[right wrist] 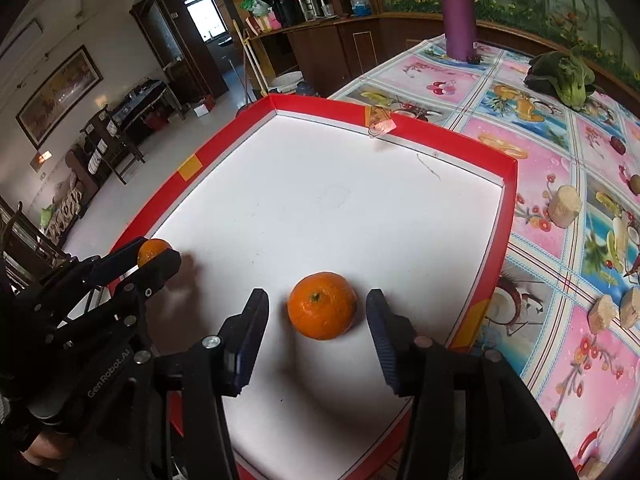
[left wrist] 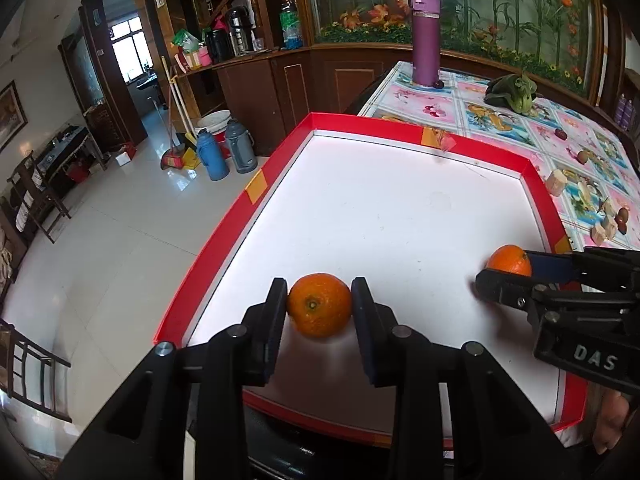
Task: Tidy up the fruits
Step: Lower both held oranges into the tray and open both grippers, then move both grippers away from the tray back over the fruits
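A red-rimmed white tray (left wrist: 400,216) lies on the table; it also shows in the right wrist view (right wrist: 320,200). My left gripper (left wrist: 319,304) is shut on an orange (left wrist: 319,305) near the tray's front left, both pads touching its sides. In the right wrist view this gripper (right wrist: 160,258) and its orange (right wrist: 152,249) show at the left. My right gripper (right wrist: 318,316) is open around a second orange (right wrist: 322,305) resting on the tray floor, with gaps on both sides. In the left wrist view that orange (left wrist: 510,260) sits at the right gripper's tips (left wrist: 504,276).
A purple flask (left wrist: 426,36) stands at the table's far end. A leafy green vegetable (left wrist: 512,90) lies on the flowered tablecloth (right wrist: 560,184). Small fruits and cut pale chunks (right wrist: 564,206) lie right of the tray. Floor and thermoses (left wrist: 228,152) are to the left.
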A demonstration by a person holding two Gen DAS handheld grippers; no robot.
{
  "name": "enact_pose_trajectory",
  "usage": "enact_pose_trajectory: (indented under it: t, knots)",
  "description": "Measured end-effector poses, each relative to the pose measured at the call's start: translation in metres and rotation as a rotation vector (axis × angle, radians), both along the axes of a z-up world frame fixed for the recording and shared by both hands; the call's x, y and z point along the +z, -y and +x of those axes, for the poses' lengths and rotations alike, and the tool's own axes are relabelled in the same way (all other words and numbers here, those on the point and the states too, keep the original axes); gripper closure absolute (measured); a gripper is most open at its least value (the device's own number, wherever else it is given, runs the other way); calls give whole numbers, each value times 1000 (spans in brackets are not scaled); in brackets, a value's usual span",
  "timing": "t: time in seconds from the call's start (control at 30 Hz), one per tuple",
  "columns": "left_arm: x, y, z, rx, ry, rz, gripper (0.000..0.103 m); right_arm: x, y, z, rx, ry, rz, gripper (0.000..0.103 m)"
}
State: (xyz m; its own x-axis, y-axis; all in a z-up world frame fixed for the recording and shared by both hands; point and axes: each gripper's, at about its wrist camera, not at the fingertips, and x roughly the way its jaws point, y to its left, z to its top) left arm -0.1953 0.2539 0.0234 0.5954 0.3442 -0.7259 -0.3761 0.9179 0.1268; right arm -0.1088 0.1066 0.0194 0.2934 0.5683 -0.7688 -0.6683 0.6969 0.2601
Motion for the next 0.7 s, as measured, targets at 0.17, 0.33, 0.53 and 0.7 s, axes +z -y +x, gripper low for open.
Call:
enact_pose_trajectory:
  t: [0.17, 0.33, 0.53, 0.7]
  knots:
    - [7, 2, -4, 11, 15, 22, 64, 14, 11, -6, -11, 45, 30, 52]
    - [27, 10, -11, 19, 73, 84, 44, 33, 27, -9, -33, 85, 68, 49]
    - [50, 23, -17, 7, 117, 118, 42, 48, 46, -12, -59, 108, 107, 49]
    - [63, 38, -20, -13, 143, 137, 40, 57, 67, -14, -88, 127, 133, 47]
